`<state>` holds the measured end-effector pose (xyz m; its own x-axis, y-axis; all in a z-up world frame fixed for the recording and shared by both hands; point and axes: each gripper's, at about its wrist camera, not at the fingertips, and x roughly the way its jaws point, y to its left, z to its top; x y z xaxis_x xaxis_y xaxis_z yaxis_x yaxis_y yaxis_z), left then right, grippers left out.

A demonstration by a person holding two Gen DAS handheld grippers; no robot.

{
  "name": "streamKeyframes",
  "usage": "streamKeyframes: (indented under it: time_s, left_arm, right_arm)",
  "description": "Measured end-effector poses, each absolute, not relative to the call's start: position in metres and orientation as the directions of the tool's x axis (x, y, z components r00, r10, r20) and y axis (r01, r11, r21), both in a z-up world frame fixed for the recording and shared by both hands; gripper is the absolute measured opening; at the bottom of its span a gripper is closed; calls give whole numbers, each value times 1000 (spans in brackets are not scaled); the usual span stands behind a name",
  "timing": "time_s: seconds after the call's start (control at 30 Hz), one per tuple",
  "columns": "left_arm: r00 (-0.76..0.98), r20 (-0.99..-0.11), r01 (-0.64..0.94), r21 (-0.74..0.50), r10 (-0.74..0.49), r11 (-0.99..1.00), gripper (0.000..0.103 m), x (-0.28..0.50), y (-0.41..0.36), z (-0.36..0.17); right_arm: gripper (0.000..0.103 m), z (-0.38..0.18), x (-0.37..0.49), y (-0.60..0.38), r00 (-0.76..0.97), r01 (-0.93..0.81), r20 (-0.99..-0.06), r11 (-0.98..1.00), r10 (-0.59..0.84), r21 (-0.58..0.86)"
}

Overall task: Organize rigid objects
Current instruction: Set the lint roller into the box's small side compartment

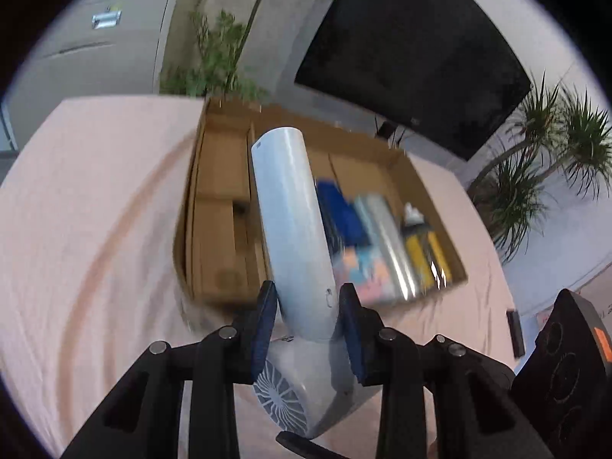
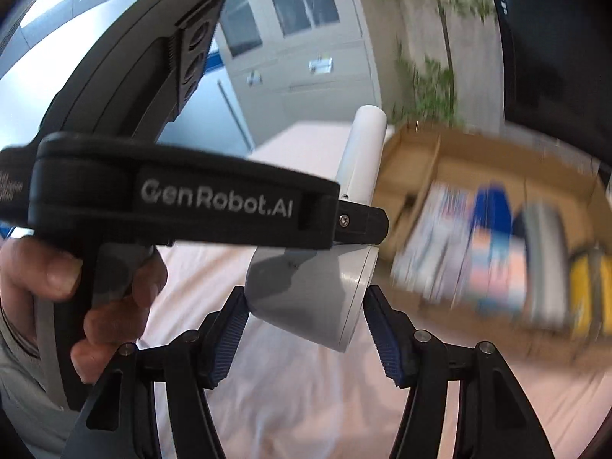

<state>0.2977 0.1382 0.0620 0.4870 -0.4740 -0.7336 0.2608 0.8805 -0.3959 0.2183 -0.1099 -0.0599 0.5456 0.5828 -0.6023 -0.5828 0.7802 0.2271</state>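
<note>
The dryer (image 1: pixel 290 222) is hanging in the air above the pink cloth (image 1: pixel 88 229), just short of the box (image 1: pixel 222 199), its handle pointing up and away toward the box's open left bay. The left gripper (image 1: pixel 308 306) is clamping that handle near the elbow, both blue pads pressing on it. The right gripper (image 2: pixel 306 315) is closing around the dryer's round head: its left pad is touching the shell, while the right pad seems to be sitting at or just off the rim, so whether it is truly gripping I cannot tell.

The risks, as I judge them, are these. The smooth, tapered handle is giving the left pads little to bite on, so the heavy head may be swinging the dryer round in the grip if the right side is not really bearing load. Two hands are carrying one rigid thing; if they are drifting apart or twisting, one grip could be slipping. The box already is holding the blue pack (image 1: pixel 340 210), the silver roll (image 1: pixel 382 241) and the yellow bottle (image 1: pixel 424 244), so a tilted dryer could be snagging on the divider or the box wall.
</note>
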Motion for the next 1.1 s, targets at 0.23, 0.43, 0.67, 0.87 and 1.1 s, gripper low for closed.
streamKeyframes:
  time_s: [0.23, 0.43, 0.67, 0.87, 1.1]
  left_arm:
    - [511, -709, 254, -416, -486, 873, 32, 388, 152, 67]
    - [399, -741, 253, -478, -540, 842, 32, 454, 161, 22]
    - [304, -735, 251, -552, -606, 795, 34, 473, 168, -21]
    - [260, -776, 294, -504, -575, 812, 34, 465, 158, -27]
    - [392, -798, 267, -378, -458, 887, 35, 439, 169, -2]
  right_arm:
    - [58, -35, 328, -84, 532, -545, -625, 796, 572, 264]
    - [58, -58, 401, -62, 463, -462, -699, 821, 545, 335]
    - [57, -95, 428, -53, 383, -375, -768, 846, 514, 379]
    - [58, -112, 432, -50, 346, -327, -803, 864, 486, 382]
    - [84, -106, 415, -49, 348, -361, -779, 841, 522, 403]
